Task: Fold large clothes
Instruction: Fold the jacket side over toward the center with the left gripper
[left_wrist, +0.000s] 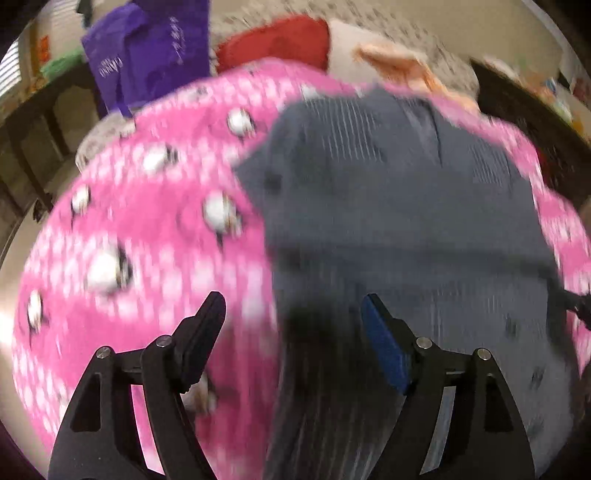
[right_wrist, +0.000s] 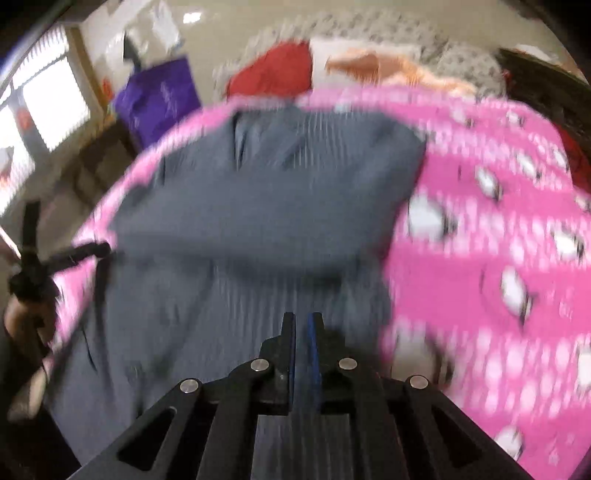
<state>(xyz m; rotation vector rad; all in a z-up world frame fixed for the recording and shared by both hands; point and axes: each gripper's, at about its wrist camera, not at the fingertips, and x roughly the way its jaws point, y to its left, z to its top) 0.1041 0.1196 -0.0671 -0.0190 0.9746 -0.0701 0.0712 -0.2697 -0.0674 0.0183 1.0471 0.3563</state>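
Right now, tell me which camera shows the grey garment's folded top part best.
The right wrist view: the grey garment sits centred, its folded top whole on the pink blanket. The left wrist view pushes it right, behind the open left gripper.

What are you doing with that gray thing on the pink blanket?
A person is folding a gray striped garment spread on a pink blanket. Its top part already looks folded over. The right tool is shut, with striped cloth right at its tips, though blur hides whether it grips any. The left tool is open above the garment's edge, holding nothing. Both pictures are blurry.
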